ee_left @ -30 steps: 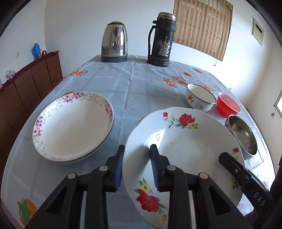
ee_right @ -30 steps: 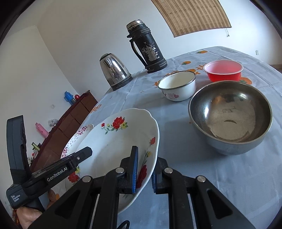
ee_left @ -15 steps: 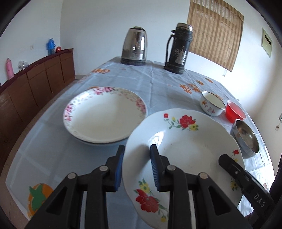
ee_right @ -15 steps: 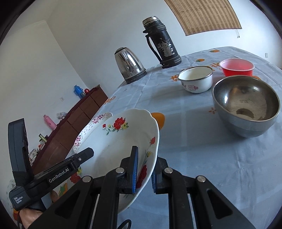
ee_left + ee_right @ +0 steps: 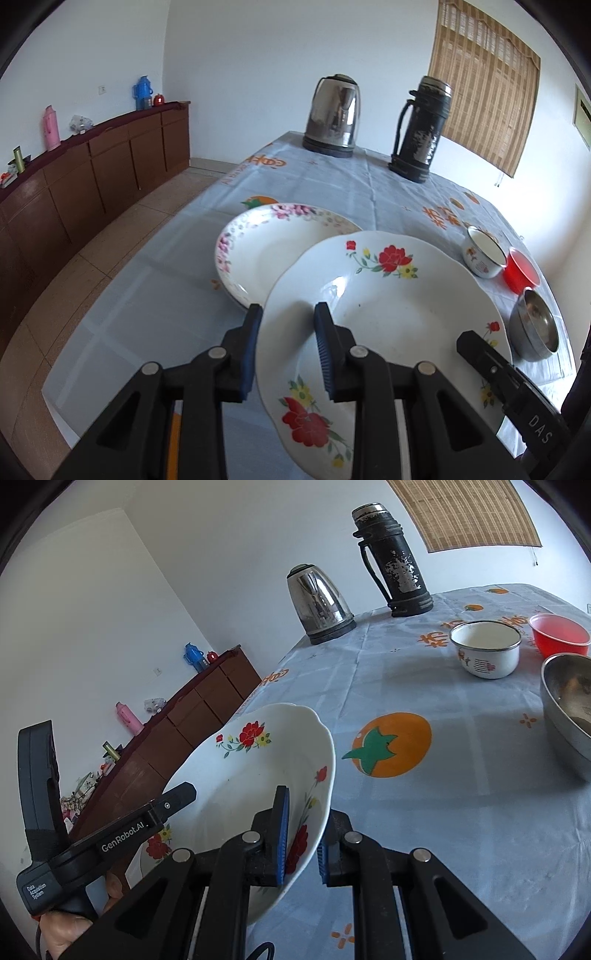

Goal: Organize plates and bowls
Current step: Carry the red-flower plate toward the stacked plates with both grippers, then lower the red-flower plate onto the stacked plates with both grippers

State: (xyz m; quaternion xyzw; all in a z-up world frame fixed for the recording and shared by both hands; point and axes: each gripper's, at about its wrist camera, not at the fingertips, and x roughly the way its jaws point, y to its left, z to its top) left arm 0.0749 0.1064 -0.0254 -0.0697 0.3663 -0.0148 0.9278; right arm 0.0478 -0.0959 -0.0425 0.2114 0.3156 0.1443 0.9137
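Both grippers carry one red-flower plate [image 5: 388,306] above the table. L gripper [image 5: 286,345] pinches the plate's near-left rim, one blue pad under the edge, the other on the upper face. R gripper [image 5: 301,836] is pressed tight on the opposite rim, pads clamping a red bloom; in the left wrist view its black body shows at 4 o'clock of the plate.

In the left wrist view the held plate overlaps the near-right part of the pink-flower plate [image 5: 266,251], which lies flat on the blue-grey tablecloth [image 5: 155,302] at 10 o'clock of it; can't tell if the two touch. Seems a 2nd plate sits under the pink one, only a rim sliver visible.

Bowls at 3 o'clock of the held plate: white enamel bowl [image 5: 482,254] farthest, red plastic bowl [image 5: 522,271] just beside it, steel bowl [image 5: 535,334] nearest. All upright, apart from the held plate. In the right wrist view the same three sit at 2 o'clock, steel bowl [image 5: 570,709] cut by the frame edge.

Far end of the table, 12 o'clock: steel kettle [image 5: 334,116] and black thermos [image 5: 421,129] side by side, upright. Wooden sideboard [image 5: 92,177] runs along the wall at 9 o'clock w/ small bottles on top. A hand [image 5: 70,930] grips the L gripper's handle, bottom-left of the right wrist view
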